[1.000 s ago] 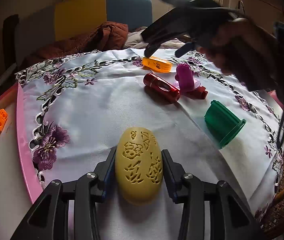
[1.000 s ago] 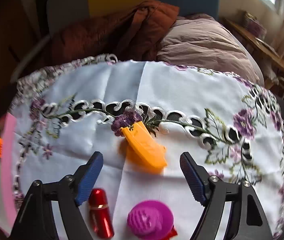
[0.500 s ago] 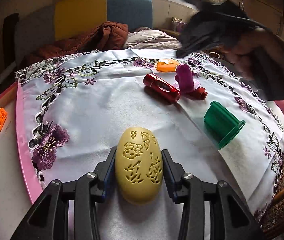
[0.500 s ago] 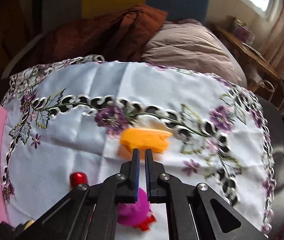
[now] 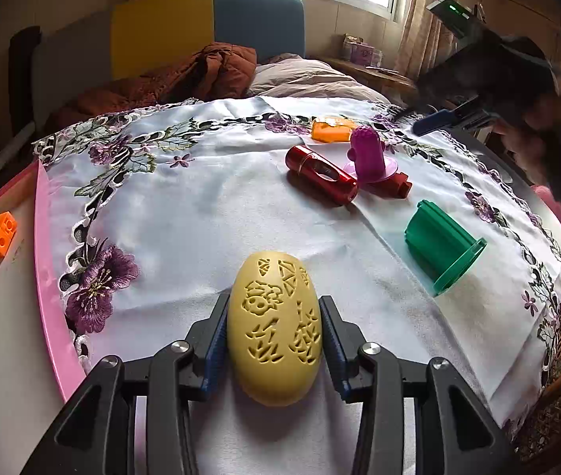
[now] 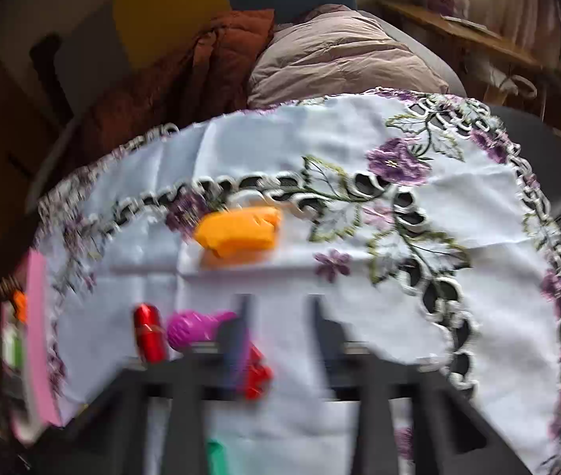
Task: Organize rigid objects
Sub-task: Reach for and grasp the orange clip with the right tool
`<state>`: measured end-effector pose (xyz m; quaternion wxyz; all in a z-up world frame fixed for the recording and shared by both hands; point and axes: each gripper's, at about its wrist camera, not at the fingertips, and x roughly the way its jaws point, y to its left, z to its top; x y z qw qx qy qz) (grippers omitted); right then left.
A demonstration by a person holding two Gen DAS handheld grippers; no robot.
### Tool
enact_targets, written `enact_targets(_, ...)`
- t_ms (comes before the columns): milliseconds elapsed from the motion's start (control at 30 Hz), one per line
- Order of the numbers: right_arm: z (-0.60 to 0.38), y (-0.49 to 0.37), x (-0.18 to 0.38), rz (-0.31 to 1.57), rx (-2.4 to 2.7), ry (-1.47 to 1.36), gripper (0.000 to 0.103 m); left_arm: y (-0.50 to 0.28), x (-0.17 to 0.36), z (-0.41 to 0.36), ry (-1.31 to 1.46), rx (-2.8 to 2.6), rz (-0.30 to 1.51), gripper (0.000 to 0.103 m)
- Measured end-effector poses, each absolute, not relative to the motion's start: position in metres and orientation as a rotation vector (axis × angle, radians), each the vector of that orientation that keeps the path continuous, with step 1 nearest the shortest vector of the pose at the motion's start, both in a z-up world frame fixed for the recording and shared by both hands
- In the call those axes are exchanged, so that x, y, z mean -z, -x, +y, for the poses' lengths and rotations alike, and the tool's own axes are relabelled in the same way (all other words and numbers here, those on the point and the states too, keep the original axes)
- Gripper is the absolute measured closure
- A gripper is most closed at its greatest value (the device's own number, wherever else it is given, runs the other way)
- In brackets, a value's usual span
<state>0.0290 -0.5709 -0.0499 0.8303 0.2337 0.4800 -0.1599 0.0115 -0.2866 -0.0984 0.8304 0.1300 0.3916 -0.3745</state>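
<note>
Two grippers: left gripper [image 5: 274, 334] clamped on yellow carved egg [image 5: 275, 326]; right gripper [image 6: 276, 316] just reopened, empty — orange piece [image 6: 239, 233] lies ahead-left, long axis crosswise.

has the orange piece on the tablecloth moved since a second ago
Yes. In the left wrist view the orange piece has gone from left of the purple cone-shaped toy to up behind it, nearer the tablecloth's far edge.

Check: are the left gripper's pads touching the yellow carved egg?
Touching. The left wrist view shows both pads of the left gripper pressed against the sides of the yellow carved egg.
</note>
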Motion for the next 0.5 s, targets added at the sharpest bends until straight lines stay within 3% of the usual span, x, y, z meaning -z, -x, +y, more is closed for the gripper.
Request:
enact_targets(33, -0.569, -0.035, 0.047, 0.986, 0.349, -0.493, 0.004, -0.012, 0.098, -0.286, -0.275, 0.795, 0.831, 0.060)
enact_targets(133, -0.555, -0.061, 0.041, 0.956, 0.324, -0.416, 0.004, -0.012, 0.098, -0.286, -0.268, 0.799, 0.835, 0.060)
enact_targets(367, -0.536, -0.128, 0.069, 1.103, 0.277, -0.187, 0.004, -0.014, 0.099, -0.285, -0.252, 0.807, 0.841, 0.060)
enact_targets(400, -0.538, -0.133, 0.076, 1.129, 0.278, -0.181, 0.008, -0.015, 0.099, -0.285, -0.251, 0.808, 0.842, 0.060)
enact_targets(433, -0.539, -0.137, 0.084, 1.151, 0.296, -0.172, 0.040, -0.015, 0.099, -0.285, -0.249, 0.809, 0.843, 0.060)
enact_targets(500, -0.539, -0.135, 0.082, 1.104, 0.298, -0.170, 0.054, -0.015, 0.099, -0.285, -0.246, 0.811, 0.843, 0.060)
